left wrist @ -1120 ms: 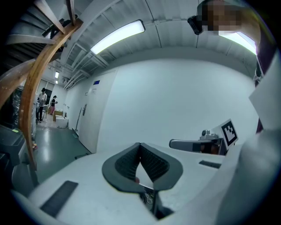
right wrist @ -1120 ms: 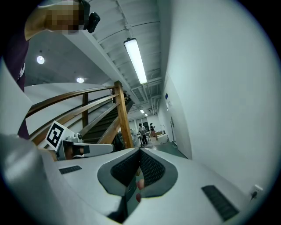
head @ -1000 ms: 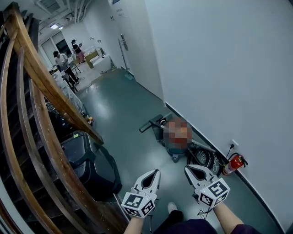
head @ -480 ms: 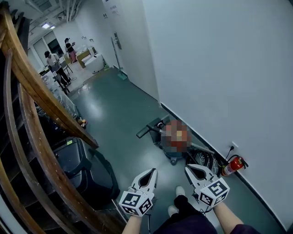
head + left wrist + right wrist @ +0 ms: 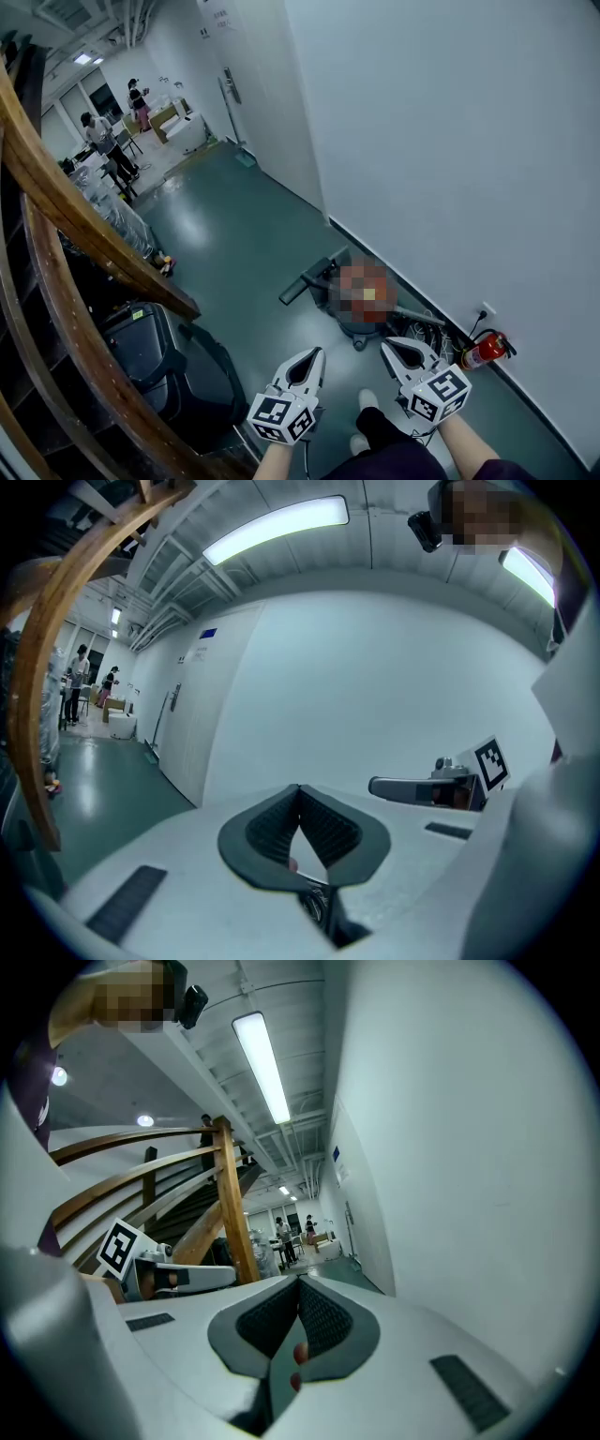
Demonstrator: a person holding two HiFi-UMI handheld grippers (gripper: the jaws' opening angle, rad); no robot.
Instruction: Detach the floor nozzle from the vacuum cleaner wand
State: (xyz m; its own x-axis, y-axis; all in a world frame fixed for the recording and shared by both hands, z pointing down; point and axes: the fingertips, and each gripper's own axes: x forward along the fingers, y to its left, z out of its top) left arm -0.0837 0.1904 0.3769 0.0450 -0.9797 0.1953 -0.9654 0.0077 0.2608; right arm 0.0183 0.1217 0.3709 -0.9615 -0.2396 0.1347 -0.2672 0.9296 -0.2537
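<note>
- The left gripper (image 5: 318, 352) and the right gripper (image 5: 385, 344) are held low in the foreground, side by side and apart. White moulded shells and marker cubes are noted on both.
- In each gripper view the ribbed dark pads are seen pressed together at the tips. Both grippers are fully closed and nothing is gripped.
- The person's dark trouser leg and a light shoe (image 5: 367, 399) are seen just below and between the grippers.
- A coil of dark cable (image 5: 424, 330) lies on the floor just beyond the right gripper. A red fire extinguisher (image 5: 486, 350) stands beside it at the wall, below a wall socket (image 5: 485, 310).
- The vacuum cleaner (image 5: 356, 333) stands on the floor close to the wall, ahead of the grippers and untouched. Its rounded body is largely masked.
- A dark, bar-shaped floor nozzle (image 5: 298, 286) projects from the vacuum cleaner to the left. A thin metal wand (image 5: 420, 316) runs off to the right.
- A black hard-shelled case (image 5: 164, 347) stands at the left, beneath a curved wooden handrail (image 5: 66, 206).
- The floor (image 5: 234, 234) is glossy green and the wall (image 5: 450, 141) smooth white.
- Two people (image 5: 98, 141) are seen standing by furniture at the far end.
</note>
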